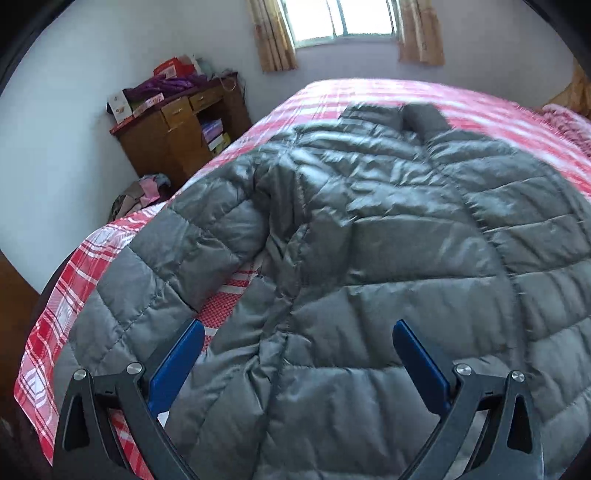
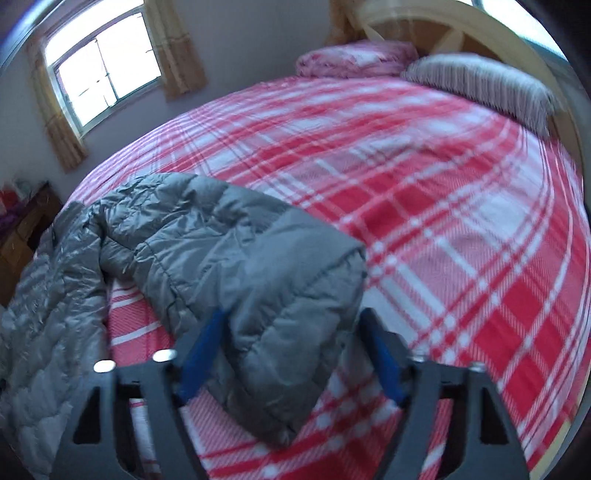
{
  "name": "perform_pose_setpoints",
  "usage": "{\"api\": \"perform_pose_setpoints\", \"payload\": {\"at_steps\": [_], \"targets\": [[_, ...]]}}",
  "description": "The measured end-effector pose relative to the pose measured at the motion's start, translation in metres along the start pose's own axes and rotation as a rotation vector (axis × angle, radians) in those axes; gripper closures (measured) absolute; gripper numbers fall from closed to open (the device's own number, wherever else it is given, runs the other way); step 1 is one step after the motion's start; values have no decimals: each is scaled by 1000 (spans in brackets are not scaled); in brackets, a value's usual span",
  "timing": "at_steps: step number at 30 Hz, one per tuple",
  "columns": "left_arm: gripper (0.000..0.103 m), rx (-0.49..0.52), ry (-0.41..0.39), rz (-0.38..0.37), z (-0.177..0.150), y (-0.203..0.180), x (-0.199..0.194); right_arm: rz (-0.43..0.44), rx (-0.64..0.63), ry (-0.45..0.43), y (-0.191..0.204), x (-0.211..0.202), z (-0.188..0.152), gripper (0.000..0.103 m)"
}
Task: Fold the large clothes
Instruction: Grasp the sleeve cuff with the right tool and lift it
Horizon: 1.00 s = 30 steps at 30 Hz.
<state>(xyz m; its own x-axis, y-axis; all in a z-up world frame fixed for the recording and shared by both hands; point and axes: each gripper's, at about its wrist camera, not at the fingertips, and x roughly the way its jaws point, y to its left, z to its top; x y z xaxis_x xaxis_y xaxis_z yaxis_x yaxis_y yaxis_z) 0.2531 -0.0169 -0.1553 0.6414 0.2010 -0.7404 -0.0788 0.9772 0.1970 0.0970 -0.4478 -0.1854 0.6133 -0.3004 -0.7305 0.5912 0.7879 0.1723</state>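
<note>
A bed (image 2: 461, 206) with a red-and-white plaid sheet fills most of both views, and a grey quilted puffer jacket (image 1: 369, 240) lies spread flat on its near part, collar toward the far edge under the window (image 1: 343, 18). One sleeve (image 2: 258, 258) stretches out from the body over the plaid, its cuff end pointing toward the right wrist camera; the other sleeve (image 1: 155, 266) runs along the bed's left edge, with a wedge of sheet showing between it and the body.

At the head of the bed sit a striped pillow (image 2: 480, 85) and a folded pink blanket (image 2: 354, 59). A wooden cabinet (image 1: 181, 136) stands by the wall, piled with boxes and purple cloth; any printing on the boxes is too small and blurred to read, and no label shows on the jacket.

The left tool (image 1: 299, 332) is spread wide over the jacket's lower body, gripping nothing. The right tool (image 2: 295, 325) is also wide apart, its blue pads on either side of the sleeve's cuff end without closing on it.
</note>
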Motion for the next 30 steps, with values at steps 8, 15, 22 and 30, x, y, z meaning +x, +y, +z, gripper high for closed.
{"api": "perform_pose_setpoints", "payload": {"at_steps": [8, 15, 22, 30], "targets": [[1, 2, 42, -13, 3, 10, 16, -21, -6, -10, -22, 6, 18, 84], [1, -37, 27, -60, 14, 43, -6, -60, -140, -146, 25, -28, 46, 86], [1, -99, -23, -39, 30, 76, -14, 23, -425, -343, 150, -88, 61, 86], [1, -135, -36, -2, 33, 94, 4, 125, -647, -371, 274, -68, 17, 86]]}}
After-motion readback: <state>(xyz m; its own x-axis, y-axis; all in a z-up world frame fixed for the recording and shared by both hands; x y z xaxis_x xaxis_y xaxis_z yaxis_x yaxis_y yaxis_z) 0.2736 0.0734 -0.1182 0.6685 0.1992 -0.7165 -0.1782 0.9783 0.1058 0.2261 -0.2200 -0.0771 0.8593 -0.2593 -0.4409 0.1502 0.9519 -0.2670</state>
